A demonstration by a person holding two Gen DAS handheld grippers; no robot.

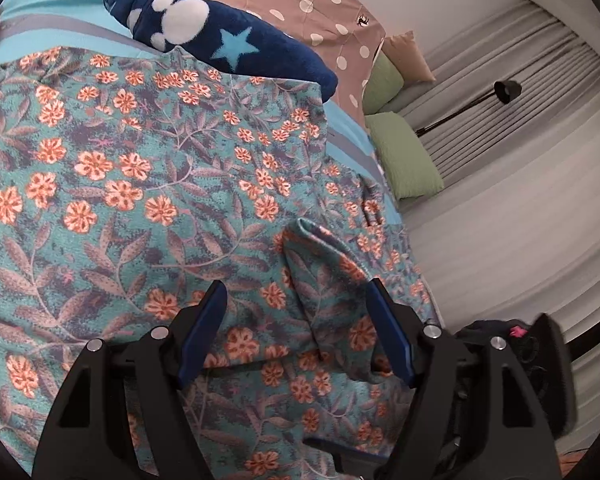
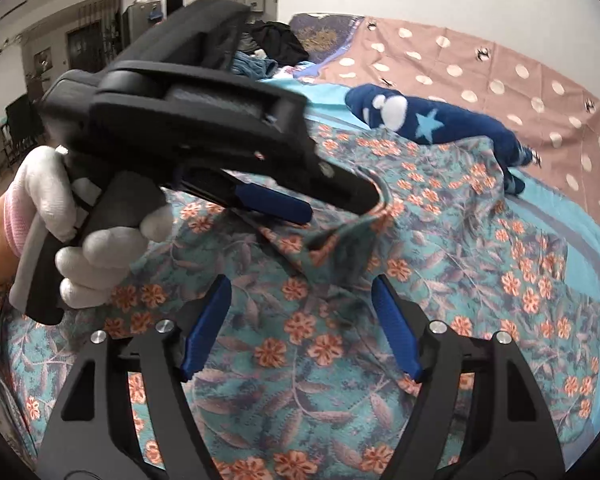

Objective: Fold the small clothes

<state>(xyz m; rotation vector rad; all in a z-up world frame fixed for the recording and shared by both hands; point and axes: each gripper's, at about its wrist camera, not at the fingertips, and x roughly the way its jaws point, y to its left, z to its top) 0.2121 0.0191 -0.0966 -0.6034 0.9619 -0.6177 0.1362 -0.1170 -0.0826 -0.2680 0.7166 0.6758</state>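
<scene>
Both the left gripper (image 1: 296, 296) and right gripper (image 2: 300, 292) gape empty over the floral garment (image 1: 140, 200), mid-frame, partly folded; smoothing remains.

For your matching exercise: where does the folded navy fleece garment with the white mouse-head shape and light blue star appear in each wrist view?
Left wrist view: the navy fleece garment lies upper centre-left, beyond the floral garment.
Right wrist view: the navy fleece garment lies upper right of centre, again at the floral garment's far edge.
Shared landmark: the brown polka-dot bedding lies behind it in both.
</scene>
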